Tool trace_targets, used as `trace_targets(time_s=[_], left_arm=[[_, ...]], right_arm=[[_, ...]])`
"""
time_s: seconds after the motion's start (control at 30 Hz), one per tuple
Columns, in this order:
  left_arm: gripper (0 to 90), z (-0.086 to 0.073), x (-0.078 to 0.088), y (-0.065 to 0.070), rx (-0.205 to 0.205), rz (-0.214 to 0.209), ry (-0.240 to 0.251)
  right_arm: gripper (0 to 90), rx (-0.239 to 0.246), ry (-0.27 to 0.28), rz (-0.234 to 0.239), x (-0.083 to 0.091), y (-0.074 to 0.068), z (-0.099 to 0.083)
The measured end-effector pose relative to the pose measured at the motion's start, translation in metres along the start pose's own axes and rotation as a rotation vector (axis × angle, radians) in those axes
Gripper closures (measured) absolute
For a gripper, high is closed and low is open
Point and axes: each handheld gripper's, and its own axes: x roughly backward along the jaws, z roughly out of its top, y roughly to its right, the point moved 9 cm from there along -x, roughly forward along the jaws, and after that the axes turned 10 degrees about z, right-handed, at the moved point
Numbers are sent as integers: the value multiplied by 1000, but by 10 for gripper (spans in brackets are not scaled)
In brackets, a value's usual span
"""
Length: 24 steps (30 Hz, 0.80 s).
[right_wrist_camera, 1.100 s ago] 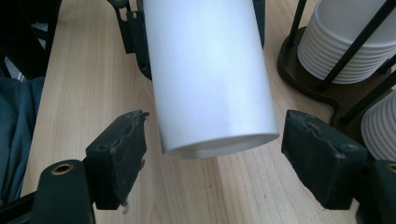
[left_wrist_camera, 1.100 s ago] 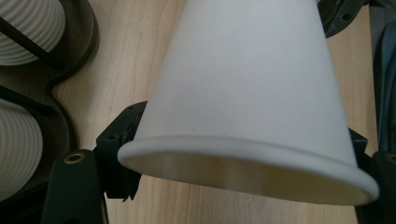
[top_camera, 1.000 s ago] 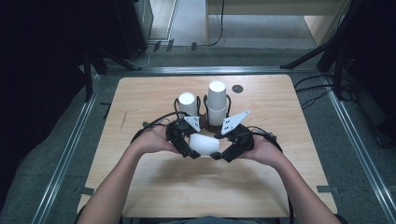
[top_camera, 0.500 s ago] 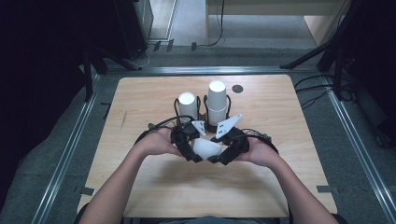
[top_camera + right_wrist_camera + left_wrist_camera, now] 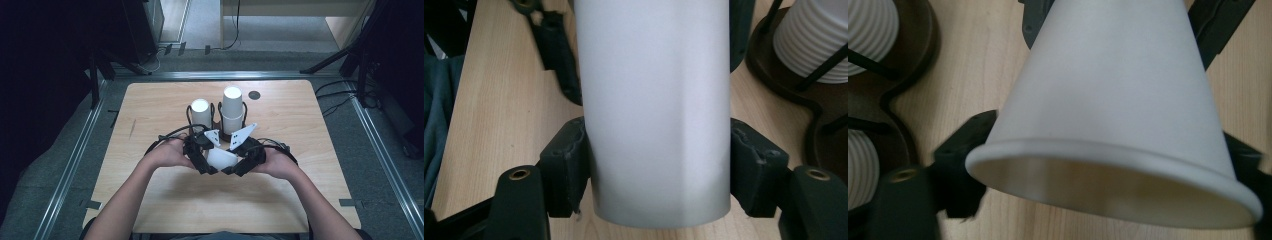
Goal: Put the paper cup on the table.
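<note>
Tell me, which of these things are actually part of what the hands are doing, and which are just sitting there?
In the job:
- white paper cup, lying sideways between both grippers
- right gripper, jaws just closed onto the cup's base end
- left gripper, jaws just opened, around the rim end

Just there:
- two cup stacks in a black holder
- dark disc on the table

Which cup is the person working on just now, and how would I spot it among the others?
Start at the wooden table and find the black cup stand near its middle, with two ribbed white cups upside down on its posts. Just in front of it, the left tongs and right tongs meet around a paper cup. It alone is smooth-sided and lies on its side, off the stand.
</note>
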Motion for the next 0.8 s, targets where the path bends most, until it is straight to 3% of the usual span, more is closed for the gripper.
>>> trace_targets(time_s=[0.23, 0.37, 0.57, 0.8], left_arm=[[79, 6, 10, -1, 25, 6, 99], [80, 8, 14, -1, 56, -21, 157], [80, 7, 17, -1, 69, -14, 197], [84, 9, 21, -1, 118, -41, 260]], right_arm=[[334, -6, 30, -9, 8, 2, 0], [333, -7, 55, -6, 13, 2, 2], [333, -4, 82, 3, 18, 0, 4], [332, 3, 99, 8, 20, -1, 5]])
